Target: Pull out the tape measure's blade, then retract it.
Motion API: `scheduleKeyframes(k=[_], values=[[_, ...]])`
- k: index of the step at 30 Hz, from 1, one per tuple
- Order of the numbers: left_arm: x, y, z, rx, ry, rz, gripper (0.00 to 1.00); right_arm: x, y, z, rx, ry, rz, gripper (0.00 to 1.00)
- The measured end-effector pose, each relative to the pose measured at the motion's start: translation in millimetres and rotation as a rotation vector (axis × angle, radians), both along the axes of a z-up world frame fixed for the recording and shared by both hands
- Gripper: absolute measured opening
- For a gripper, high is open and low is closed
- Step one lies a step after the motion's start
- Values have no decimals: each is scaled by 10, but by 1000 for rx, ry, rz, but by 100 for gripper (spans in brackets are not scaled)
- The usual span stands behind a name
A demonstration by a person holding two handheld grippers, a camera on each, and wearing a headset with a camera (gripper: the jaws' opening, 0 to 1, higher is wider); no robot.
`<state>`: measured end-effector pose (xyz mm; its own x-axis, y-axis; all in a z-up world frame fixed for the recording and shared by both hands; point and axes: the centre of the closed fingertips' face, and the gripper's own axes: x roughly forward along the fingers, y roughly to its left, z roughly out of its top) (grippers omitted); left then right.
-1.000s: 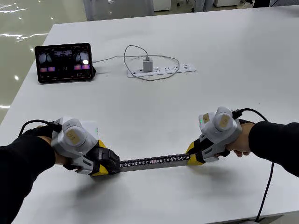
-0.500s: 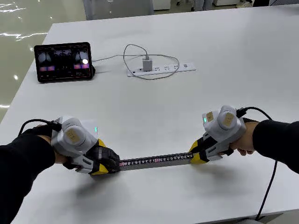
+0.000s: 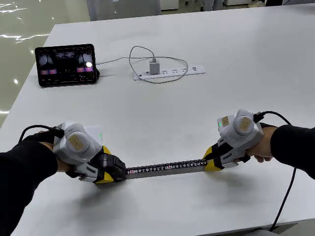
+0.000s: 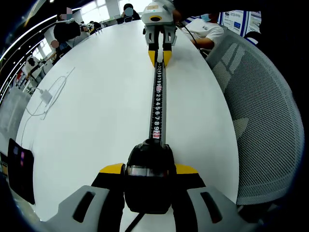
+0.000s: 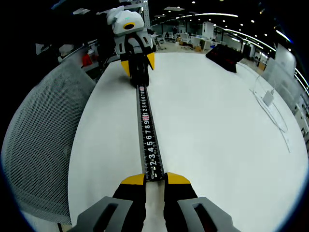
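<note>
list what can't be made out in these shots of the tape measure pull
- Blade end hook: right gripper view, tucked between the fingers of the right gripper.
- Tape measure case sides: left gripper view, covered by the fingers of the left gripper.
- Blade numbers: head view, too small to read.
- Tablet screen contents: head view, too small.
</note>
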<state>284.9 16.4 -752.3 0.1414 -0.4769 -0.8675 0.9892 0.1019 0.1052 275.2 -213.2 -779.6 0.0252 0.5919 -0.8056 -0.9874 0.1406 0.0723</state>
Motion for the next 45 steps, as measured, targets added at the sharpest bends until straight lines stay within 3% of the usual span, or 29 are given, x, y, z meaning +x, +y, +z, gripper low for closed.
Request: scheduleKeyframes(k=[17,34,45], values=[[-4,-5,1,-2,-1,0,32,-27,-133,13,-4,-2,-12,9],[-2,-15,4,-10,-1,-9,32,-42,-110,24,-1,11,-27,10],[14,-26,6,-35,-3,12,33,-39,-109,14,-41,5,14,11]])
